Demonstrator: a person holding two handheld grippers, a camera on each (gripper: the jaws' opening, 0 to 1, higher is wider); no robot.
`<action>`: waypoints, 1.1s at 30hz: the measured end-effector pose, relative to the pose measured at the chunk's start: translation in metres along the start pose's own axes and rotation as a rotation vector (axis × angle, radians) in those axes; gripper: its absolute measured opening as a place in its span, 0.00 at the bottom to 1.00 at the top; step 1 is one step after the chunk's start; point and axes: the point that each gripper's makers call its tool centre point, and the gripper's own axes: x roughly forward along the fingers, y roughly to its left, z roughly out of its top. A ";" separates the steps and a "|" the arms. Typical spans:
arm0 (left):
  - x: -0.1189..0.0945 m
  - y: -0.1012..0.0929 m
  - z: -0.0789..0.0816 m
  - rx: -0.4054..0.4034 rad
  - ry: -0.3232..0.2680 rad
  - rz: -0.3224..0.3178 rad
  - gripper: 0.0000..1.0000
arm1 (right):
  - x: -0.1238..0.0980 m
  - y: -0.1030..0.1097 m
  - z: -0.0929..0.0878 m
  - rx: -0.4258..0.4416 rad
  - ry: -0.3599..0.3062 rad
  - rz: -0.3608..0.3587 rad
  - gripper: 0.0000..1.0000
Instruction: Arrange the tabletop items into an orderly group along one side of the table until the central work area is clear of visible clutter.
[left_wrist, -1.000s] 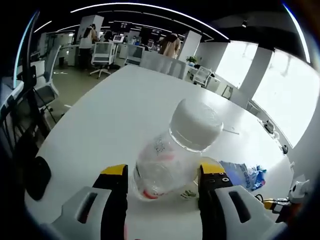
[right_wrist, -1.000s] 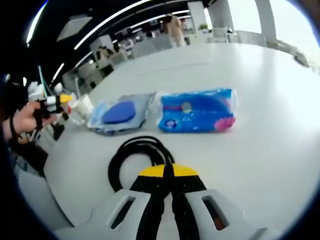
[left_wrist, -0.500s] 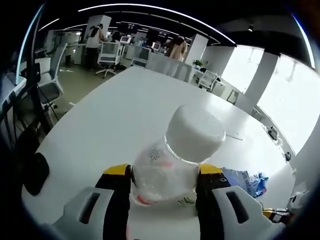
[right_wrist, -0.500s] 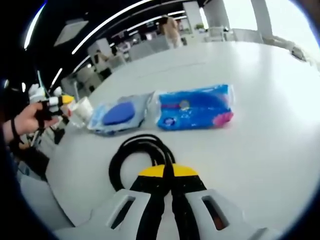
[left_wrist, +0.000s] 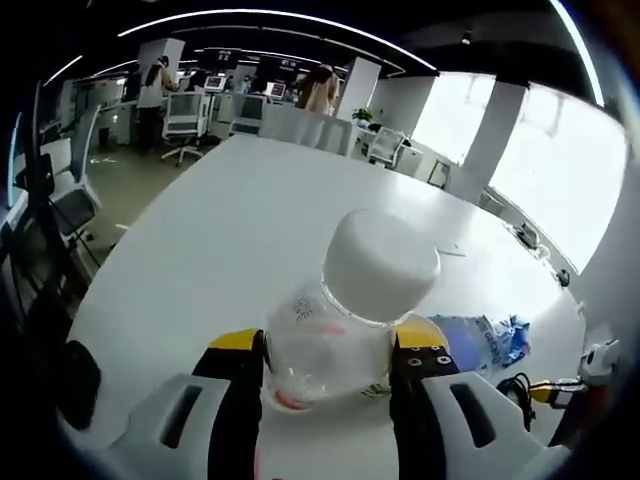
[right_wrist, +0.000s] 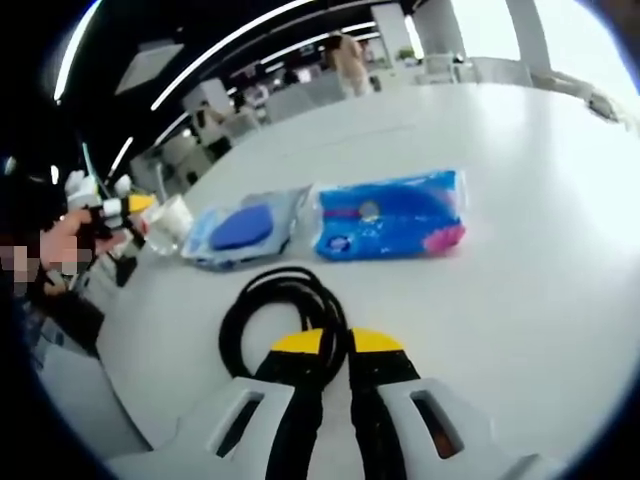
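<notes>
While left claw (left_wrist: 325, 375) grips clear bottle (left_wrist: 340, 320), right claw (right_wrist: 335, 345) slightly parted at black cable (right_wrist: 275, 310).

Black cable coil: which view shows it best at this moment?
The right gripper view: the black cable coil lies whole on the white table, just beyond the right gripper. In the left gripper view it is a small dark loop at the right edge.
</notes>
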 end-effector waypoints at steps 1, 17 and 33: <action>0.000 0.000 0.000 0.001 0.001 -0.006 0.49 | 0.000 0.000 0.000 -0.002 0.001 0.003 0.06; -0.007 -0.006 0.008 0.010 -0.022 -0.077 0.52 | -0.012 0.000 0.000 -0.006 -0.004 0.048 0.08; -0.046 -0.007 -0.014 0.058 -0.004 -0.054 0.54 | -0.025 0.002 0.009 -0.019 -0.028 0.052 0.10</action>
